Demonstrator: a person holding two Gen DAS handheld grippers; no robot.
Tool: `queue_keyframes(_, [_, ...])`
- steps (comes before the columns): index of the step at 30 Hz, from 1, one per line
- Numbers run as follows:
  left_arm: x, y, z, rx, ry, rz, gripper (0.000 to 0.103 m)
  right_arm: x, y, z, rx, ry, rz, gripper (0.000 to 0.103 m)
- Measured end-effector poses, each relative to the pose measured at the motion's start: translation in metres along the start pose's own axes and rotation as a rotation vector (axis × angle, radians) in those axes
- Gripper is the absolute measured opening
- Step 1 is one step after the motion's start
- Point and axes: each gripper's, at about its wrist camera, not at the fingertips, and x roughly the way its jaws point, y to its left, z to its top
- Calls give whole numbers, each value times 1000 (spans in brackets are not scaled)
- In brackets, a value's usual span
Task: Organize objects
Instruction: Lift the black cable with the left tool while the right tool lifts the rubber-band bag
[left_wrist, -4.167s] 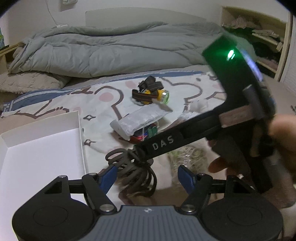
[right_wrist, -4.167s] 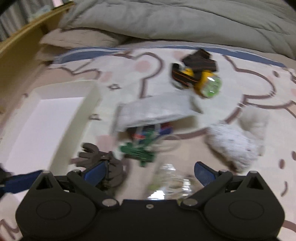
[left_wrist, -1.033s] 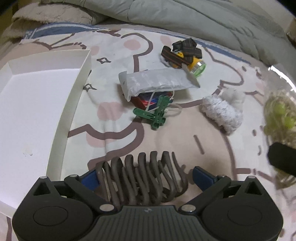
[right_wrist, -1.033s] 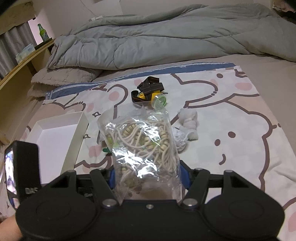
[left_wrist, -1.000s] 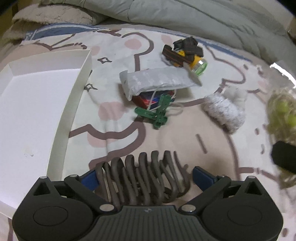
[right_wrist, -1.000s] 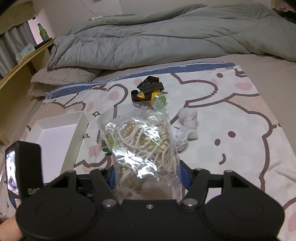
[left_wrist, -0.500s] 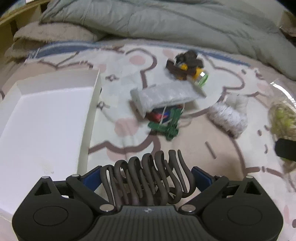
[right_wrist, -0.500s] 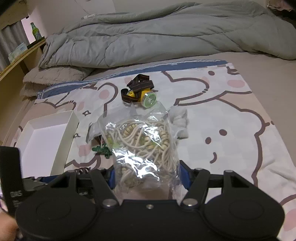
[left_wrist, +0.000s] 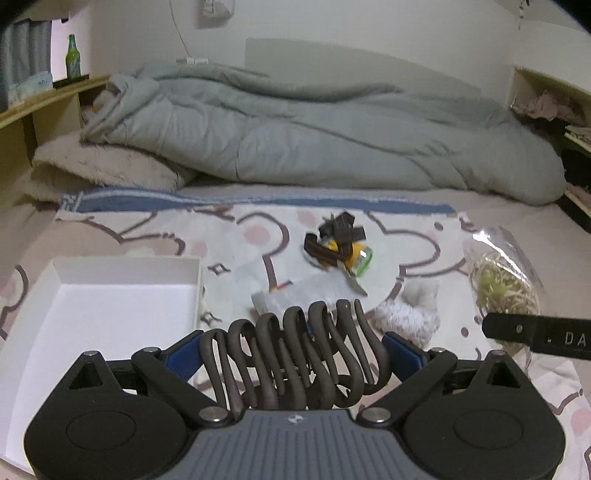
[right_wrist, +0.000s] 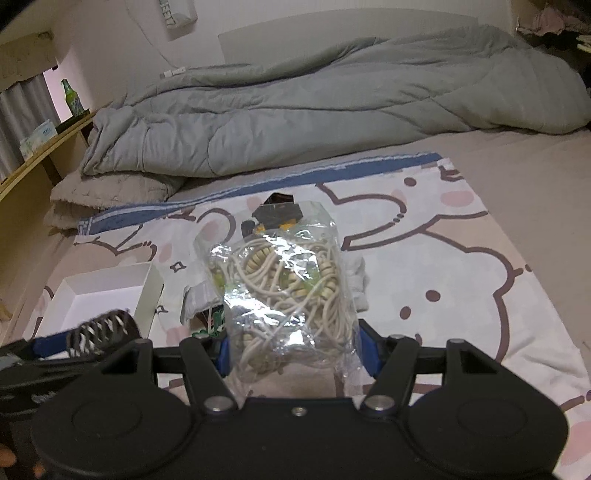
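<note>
My left gripper (left_wrist: 293, 352) is shut on a dark brown claw hair clip (left_wrist: 295, 350), held above the bed just right of the open white box (left_wrist: 110, 295). My right gripper (right_wrist: 295, 349) is shut on a clear plastic bag of beige cords and beads (right_wrist: 280, 288), lifted above the sheet. The bag also shows at the right of the left wrist view (left_wrist: 502, 284). The clip and left gripper show at the lower left of the right wrist view (right_wrist: 99, 332), next to the white box (right_wrist: 107, 291).
On the bear-print sheet lie a yellow headlamp with brown straps (left_wrist: 338, 247), a silver-grey pouch (left_wrist: 306, 295) and a white fluffy roll (left_wrist: 410, 314). A grey duvet (left_wrist: 314, 140) is bunched behind. Wooden shelves (left_wrist: 40, 107) stand at the left.
Both grippers have risen and tilted up, so more of the duvet and wall shows. The left gripper still holds the clip, the right still holds the bag.
</note>
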Motion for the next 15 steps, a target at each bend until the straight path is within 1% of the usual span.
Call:
queue_keyframes(8, [-17, 14, 7, -6, -56, 15, 99, -14, 12, -3, -3, -56, 3, 64])
queue_keyframes(15, [-27, 33, 11, -15, -77, 42, 99, -18, 32, -7, -66, -87, -3, 64])
